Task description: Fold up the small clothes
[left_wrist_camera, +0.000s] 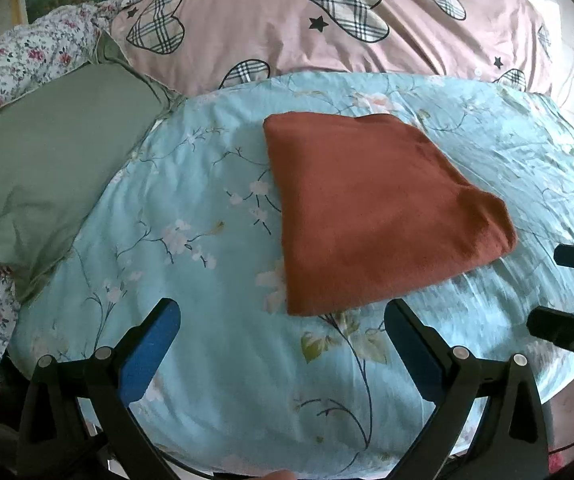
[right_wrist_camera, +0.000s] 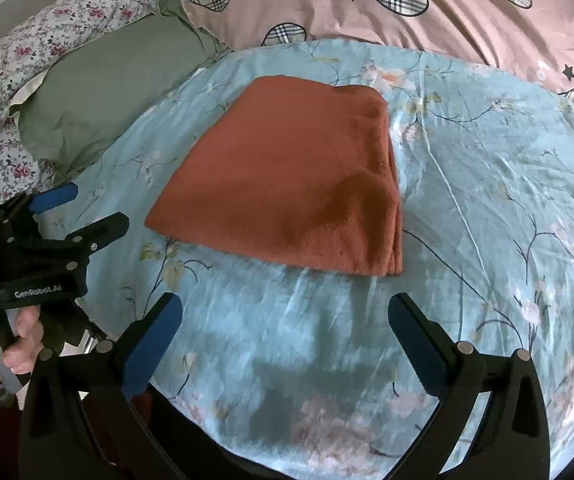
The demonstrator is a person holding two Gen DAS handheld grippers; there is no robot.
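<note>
The rust-red garment point(left_wrist_camera: 375, 216) is lying folded into a compact, several-layered packet on the light blue floral bedcover point(left_wrist_camera: 207, 360), roughly at its centre. The layered edges are showing at the packet's near right corner in the right wrist view.

The left tool point(left_wrist_camera: 283, 344) is hovering just near of the packet with its jaws standing wide apart and nothing between the blue pads point(left_wrist_camera: 149, 350). The right tool point(right_wrist_camera: 285, 342) is likewise standing with its jaws apart and empty, near of the packet's near edge. Neither tool is touching the garment. A grey-green pillow point(left_wrist_camera: 59, 152) is resting at the far left, and a pink heart-print quilt point(left_wrist_camera: 327, 20) is lying beyond the bedcover.

Judgement: the fold is appearing complete, or nearly so.

Hazards from here:
- A jaw that is dragging across the packet's near edge is likely to catch the top layer and peel the fold open.
- Gripping only the upper layers is likely to let the lower ones sag and unfold on lifting.
- The bedcover is soft and wrinkled; a tool pressing down is likely to pinch the bedcover along with the garment.
</note>
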